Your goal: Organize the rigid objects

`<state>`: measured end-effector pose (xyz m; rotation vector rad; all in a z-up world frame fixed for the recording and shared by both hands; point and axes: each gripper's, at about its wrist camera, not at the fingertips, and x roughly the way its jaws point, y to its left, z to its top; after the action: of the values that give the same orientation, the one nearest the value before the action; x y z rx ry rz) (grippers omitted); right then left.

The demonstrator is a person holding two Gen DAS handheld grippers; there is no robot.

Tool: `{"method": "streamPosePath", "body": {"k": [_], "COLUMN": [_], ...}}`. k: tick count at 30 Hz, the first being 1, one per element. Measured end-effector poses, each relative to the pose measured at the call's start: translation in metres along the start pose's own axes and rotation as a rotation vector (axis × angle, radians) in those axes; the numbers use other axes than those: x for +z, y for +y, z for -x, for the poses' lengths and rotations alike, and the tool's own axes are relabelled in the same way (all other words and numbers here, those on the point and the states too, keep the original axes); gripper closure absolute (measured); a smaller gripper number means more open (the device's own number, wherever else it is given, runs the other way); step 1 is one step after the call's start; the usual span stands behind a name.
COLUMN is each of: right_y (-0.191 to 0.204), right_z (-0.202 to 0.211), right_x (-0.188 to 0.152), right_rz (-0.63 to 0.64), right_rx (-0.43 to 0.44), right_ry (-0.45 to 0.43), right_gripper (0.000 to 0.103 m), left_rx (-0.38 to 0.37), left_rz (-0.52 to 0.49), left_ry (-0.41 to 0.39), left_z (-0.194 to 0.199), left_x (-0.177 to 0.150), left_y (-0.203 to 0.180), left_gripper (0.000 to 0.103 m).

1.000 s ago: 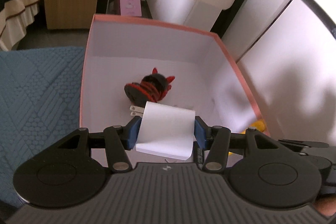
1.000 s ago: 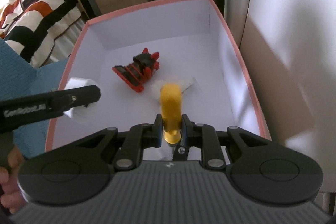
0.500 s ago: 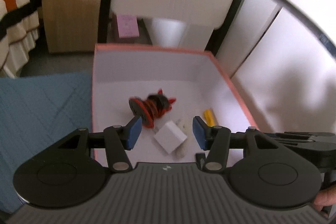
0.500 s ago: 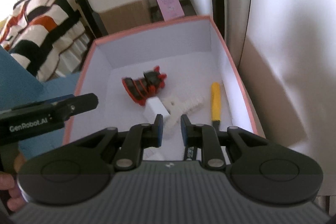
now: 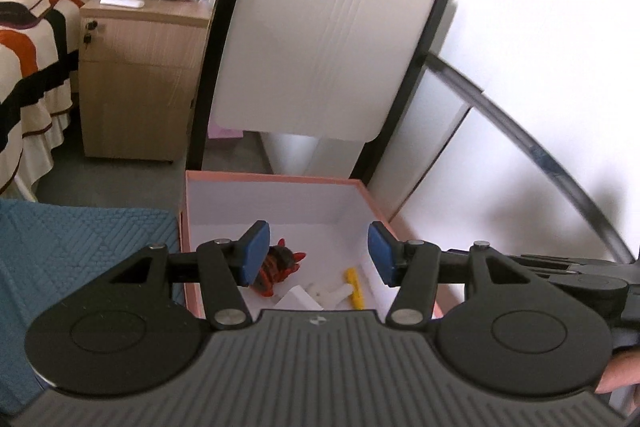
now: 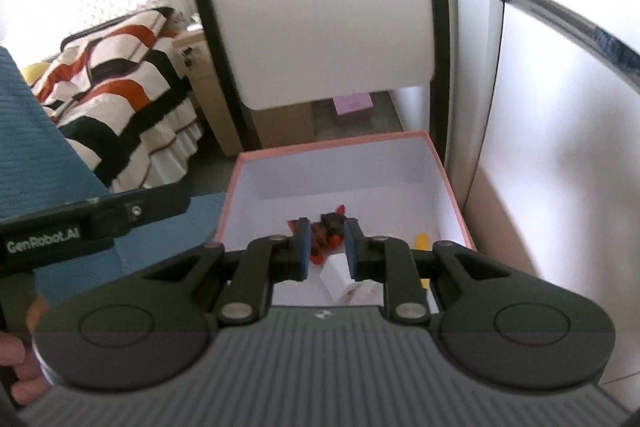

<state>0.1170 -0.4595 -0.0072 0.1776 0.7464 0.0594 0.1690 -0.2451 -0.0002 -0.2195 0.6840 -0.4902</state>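
A pink-rimmed white box (image 5: pixel 280 179) (image 6: pixel 332 145) holds a red and black toy (image 5: pixel 280 265) (image 6: pixel 328 227), a white plug charger (image 5: pixel 298 297) (image 6: pixel 340 277), a white piece (image 5: pixel 330 293) and a yellow-handled tool (image 5: pixel 354 281) (image 6: pixel 422 241). My left gripper (image 5: pixel 316 253) is open and empty, raised above the box's near side. My right gripper (image 6: pixel 325 247) is open and empty, also raised above the box. The left gripper's body shows at the left of the right wrist view (image 6: pixel 100 219).
A blue textured mat (image 5: pixel 72 247) lies left of the box. A white chair back (image 5: pixel 320 47) stands behind it, white panels (image 5: pixel 500 187) to the right. A wooden bedside cabinet (image 5: pixel 136 83) and a striped bed (image 6: pixel 116 91) are at the left.
Both grippers let go: the white charger and the yellow tool dropped into the box. Both grippers then lifted up and back, open and empty.
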Motion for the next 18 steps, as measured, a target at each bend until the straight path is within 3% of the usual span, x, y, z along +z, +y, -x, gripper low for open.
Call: {"method": "streamPosePath", "body": {"k": [9, 15, 18], "right_y": [0.016, 0.021, 0.024], "right_z": [0.028, 0.037, 0.038], "right_x": [-0.017, -0.033, -0.040], "right_rz": [0.004, -0.012, -0.014], "right_rx": [0.013, 0.003, -0.006], "right_ry": [-0.046, -0.029, -0.022], "right_gripper": [0.081, 0.081, 0.081], "left_rx": [-0.002, -0.005, -0.003], "left_rz": [-0.030, -0.024, -0.015], "left_ry": [-0.030, -0.036, -0.039], "left_z": [0.039, 0.051, 0.055], "left_x": [-0.015, -0.024, -0.028], "left_y": [0.001, 0.006, 0.009], "left_gripper": [0.039, 0.037, 0.029]}}
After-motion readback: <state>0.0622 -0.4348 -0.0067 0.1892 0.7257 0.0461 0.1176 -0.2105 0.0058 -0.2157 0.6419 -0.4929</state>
